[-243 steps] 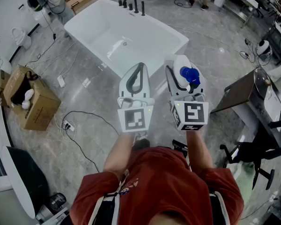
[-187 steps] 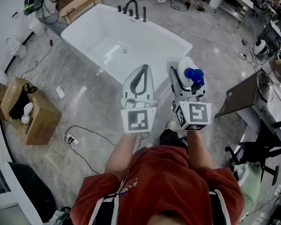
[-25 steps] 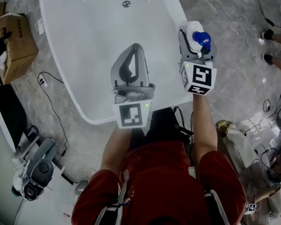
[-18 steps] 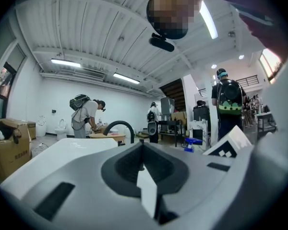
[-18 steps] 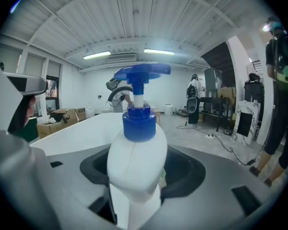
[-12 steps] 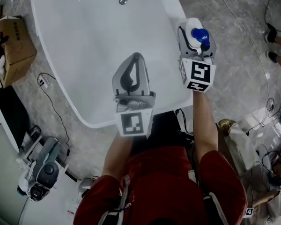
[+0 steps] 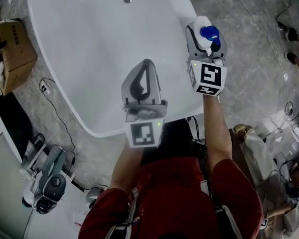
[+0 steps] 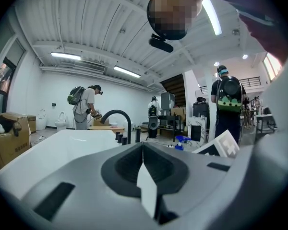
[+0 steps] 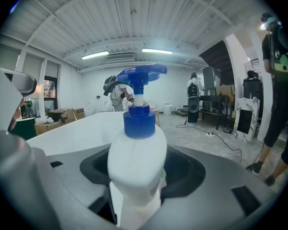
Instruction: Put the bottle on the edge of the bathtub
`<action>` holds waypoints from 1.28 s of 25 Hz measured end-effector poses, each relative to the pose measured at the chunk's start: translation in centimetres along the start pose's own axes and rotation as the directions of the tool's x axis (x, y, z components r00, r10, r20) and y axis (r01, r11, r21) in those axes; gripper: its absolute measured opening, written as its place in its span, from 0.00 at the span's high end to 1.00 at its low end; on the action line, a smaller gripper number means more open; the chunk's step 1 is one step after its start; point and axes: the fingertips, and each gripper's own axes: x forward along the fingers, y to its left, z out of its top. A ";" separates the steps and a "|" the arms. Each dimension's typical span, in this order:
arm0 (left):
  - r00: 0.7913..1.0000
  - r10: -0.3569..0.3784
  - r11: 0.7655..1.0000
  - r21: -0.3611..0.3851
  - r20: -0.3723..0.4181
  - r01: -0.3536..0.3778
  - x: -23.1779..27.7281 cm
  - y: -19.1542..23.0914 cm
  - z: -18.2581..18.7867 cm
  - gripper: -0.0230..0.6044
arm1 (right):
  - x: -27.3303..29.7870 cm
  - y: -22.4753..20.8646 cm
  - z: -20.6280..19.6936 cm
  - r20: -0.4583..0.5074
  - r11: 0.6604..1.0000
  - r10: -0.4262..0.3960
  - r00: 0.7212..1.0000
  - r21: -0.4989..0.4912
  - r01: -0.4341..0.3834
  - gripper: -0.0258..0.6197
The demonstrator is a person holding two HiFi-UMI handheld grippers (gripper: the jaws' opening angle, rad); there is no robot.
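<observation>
A white pump bottle (image 9: 137,162) with a blue cap and blue pump head stands upright between the jaws of my right gripper (image 9: 134,195), which is shut on it. In the head view that bottle (image 7: 205,33) and right gripper (image 7: 203,36) hang over the right rim of the white bathtub (image 7: 185,14). My left gripper (image 7: 141,83) is over the tub's near end, its jaws shut with nothing between them; the left gripper view shows the same shut left gripper (image 8: 144,176).
A black faucet (image 8: 116,121) stands at the tub's far end. A cardboard box (image 7: 12,54) sits on the floor at the left, with cables (image 7: 55,108) beside it. Grey equipment (image 7: 45,180) lies at lower left. People stand in the background.
The right gripper with the bottle has shifted slightly left and farther, toward the tub's right rim. The left gripper has stayed over the tub's near end.
</observation>
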 end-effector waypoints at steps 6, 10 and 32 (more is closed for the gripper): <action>1.000 -0.022 1.000 -0.001 -0.014 0.022 -0.1 -1.0 -0.4 0.94 | 0.2 -0.1 -0.8 -0.026 1.000 -0.003 1.000 -0.001 0.003 0.48; 0.999 -0.033 0.999 -0.002 -0.015 0.033 0.0 -1.4 -0.4 0.94 | 0.0 -0.4 -1.2 -0.039 1.000 -0.007 0.999 0.001 0.007 0.43; 0.994 -0.072 0.997 0.001 0.086 0.072 -4.1 -2.3 8.1 0.94 | -9.2 0.9 4.0 -0.012 0.999 -0.047 0.999 0.013 0.047 0.41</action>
